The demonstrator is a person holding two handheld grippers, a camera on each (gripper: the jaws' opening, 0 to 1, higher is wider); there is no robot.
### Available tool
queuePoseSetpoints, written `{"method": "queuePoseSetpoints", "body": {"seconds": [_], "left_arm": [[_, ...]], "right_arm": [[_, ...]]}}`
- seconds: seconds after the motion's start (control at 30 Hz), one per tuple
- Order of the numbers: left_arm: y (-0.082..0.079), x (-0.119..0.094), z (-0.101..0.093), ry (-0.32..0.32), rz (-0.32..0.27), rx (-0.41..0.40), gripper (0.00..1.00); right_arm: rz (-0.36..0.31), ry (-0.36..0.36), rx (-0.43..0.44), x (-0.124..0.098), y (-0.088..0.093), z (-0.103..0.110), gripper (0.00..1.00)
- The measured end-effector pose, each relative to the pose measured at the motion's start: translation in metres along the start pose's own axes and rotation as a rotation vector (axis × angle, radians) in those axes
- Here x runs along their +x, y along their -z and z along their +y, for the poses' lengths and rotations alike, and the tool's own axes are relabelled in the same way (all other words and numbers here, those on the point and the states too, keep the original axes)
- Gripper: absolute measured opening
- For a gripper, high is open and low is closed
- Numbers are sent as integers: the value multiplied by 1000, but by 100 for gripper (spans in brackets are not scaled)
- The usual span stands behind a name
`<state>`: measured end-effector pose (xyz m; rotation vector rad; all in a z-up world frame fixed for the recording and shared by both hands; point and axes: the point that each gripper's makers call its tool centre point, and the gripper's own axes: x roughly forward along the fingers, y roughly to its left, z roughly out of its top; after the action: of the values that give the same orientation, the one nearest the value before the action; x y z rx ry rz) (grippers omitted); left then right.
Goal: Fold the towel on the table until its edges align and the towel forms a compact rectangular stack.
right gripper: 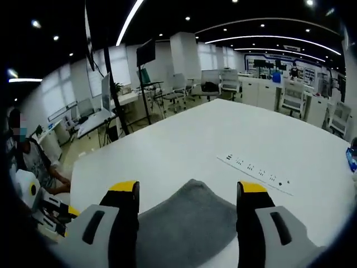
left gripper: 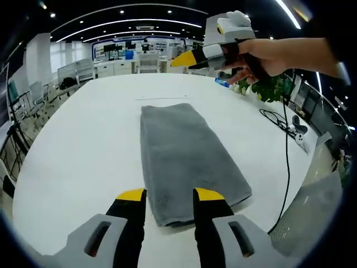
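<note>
Grey terry towel [left gripper: 184, 159], folded into a long narrow rectangle, lying flat on the white table [left gripper: 83, 145], long axis running away from the left gripper view, near short end slightly rumpled, one rounded corner [right gripper: 192, 190] visible in the right gripper view

Matt, nubby grey cloth towel [left gripper: 184, 159] on a smooth white table [left gripper: 83, 156].

Grey gripper [left gripper: 170, 195], black yellow-tipped jaws
</note>
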<state>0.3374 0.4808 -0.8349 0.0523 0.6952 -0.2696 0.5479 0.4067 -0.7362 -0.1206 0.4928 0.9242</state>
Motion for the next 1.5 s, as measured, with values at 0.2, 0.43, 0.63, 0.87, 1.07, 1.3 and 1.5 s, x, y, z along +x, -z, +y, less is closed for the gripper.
{"method": "queuePoseSetpoints", "body": {"seconds": [0.2,0.43,0.63,0.87,1.07,1.3,1.5], "left_arm": [[-21,-8,6,-17,-19,3,46],[-37,-12,10,-21,-27,10,55],[-50,-18,15,-38,-61,-14,63],[-59,-22,13,-53,-74,-1,73],[-63,-27,6,-48,-81,-12,78],[-63,-39,-3,-77,-75,14,78],[-64,-46,-12,-99,-75,-26,78]], "right_arm": [[-16,5,-18,-27,0,1,80],[-31,0,-22,-50,9,7,84],[-42,-7,-58,-70,15,11,88],[-67,-22,-88,-87,16,16,96],[-87,-43,-99,-104,21,27,99],[-113,-46,-59,-124,29,23,99],[-110,-47,-56,-149,41,32,99]]}}
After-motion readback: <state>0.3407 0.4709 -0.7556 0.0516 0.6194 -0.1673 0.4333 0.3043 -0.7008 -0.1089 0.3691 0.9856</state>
